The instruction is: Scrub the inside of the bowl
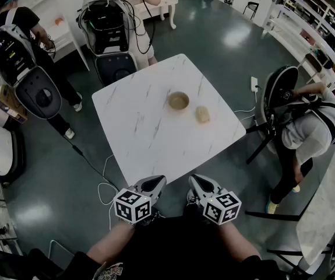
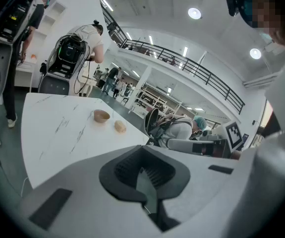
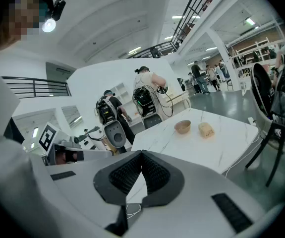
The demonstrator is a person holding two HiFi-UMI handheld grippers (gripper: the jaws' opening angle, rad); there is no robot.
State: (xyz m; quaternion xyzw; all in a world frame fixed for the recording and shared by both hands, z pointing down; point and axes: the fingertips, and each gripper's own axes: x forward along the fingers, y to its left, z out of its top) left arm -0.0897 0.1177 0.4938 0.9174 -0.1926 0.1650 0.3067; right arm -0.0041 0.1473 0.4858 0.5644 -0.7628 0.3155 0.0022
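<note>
A small tan bowl [image 1: 178, 101] stands near the middle of the white marble table [image 1: 155, 139]; it also shows as the bowl [image 2: 101, 116] and the bowl [image 3: 182, 127] in the gripper views. A tan sponge [image 1: 203, 114] lies just right of it, apart from it, seen too as the sponge [image 2: 120, 127] and the sponge [image 3: 206, 130]. My left gripper [image 1: 154, 184] and right gripper [image 1: 196, 183] hang side by side below the table's near edge, far from the bowl. Both are shut with nothing between the jaws, as the left gripper [image 2: 143, 175] and right gripper [image 3: 140, 181] views show.
People with backpack rigs stand at the far left [image 1: 21, 51], behind the table [image 1: 112, 22] and at the right [image 1: 307, 127]. A white cable [image 1: 106, 185] lies on the dark floor by the table's near corner. A power strip [image 1: 254, 84] lies on the floor at the right.
</note>
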